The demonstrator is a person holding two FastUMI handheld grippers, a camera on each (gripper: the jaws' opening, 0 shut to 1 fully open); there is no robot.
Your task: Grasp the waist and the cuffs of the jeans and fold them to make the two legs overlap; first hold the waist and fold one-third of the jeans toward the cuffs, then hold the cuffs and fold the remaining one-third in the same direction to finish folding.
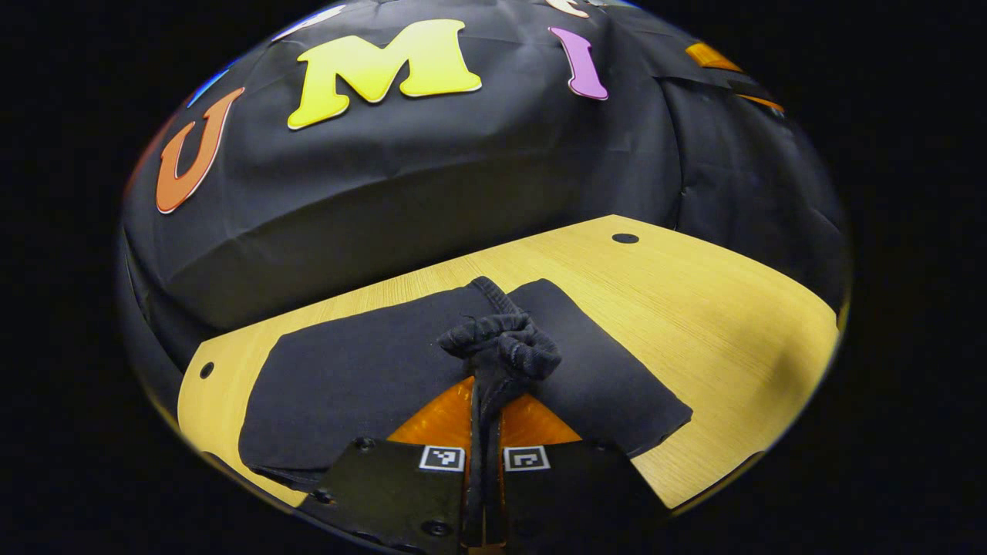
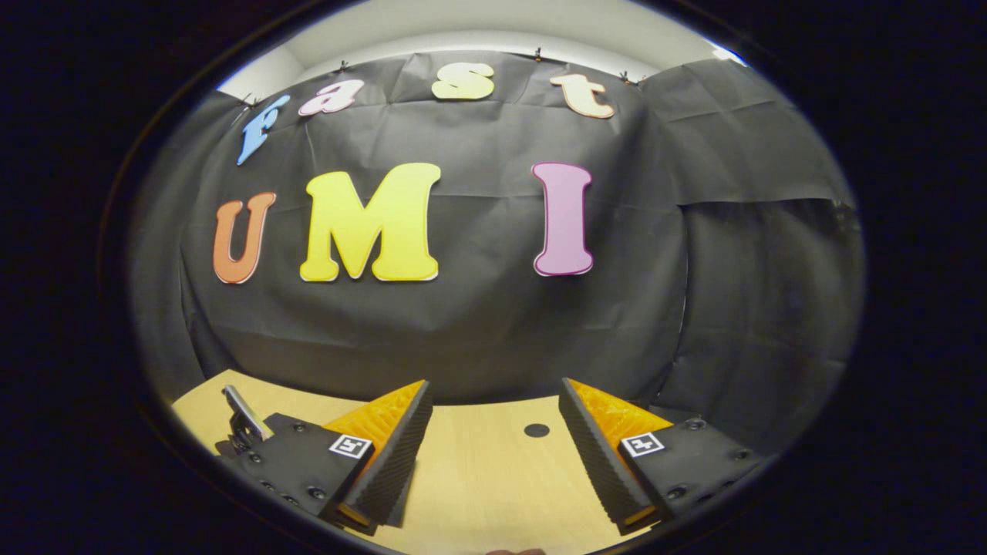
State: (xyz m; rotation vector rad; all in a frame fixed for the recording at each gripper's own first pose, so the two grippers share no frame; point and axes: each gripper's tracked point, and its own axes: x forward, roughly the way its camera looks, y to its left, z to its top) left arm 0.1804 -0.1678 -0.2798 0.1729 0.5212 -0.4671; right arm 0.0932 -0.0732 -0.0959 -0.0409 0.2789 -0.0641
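Dark jeans [image 1: 362, 378] lie spread flat on the wooden table [image 1: 694, 308] in the left gripper view. My left gripper [image 1: 486, 432] is shut on a bunched, hemmed end of the jeans [image 1: 505, 347], which sticks up crumpled above the fingertips; whether it is waist or cuff I cannot tell. Cloth hangs down between the two fingers. In the right gripper view my right gripper [image 2: 493, 439] stands open above bare table [image 2: 493, 478], with nothing between its fingers [image 2: 601, 447].
Black cloth wall [image 1: 432, 185] closes off the far side of the table in both views. Round holes [image 1: 625, 238] mark the tabletop, one also being the hole [image 2: 537, 430] ahead of the right gripper. The table's bare right part [image 1: 732, 324] lies beside the jeans.
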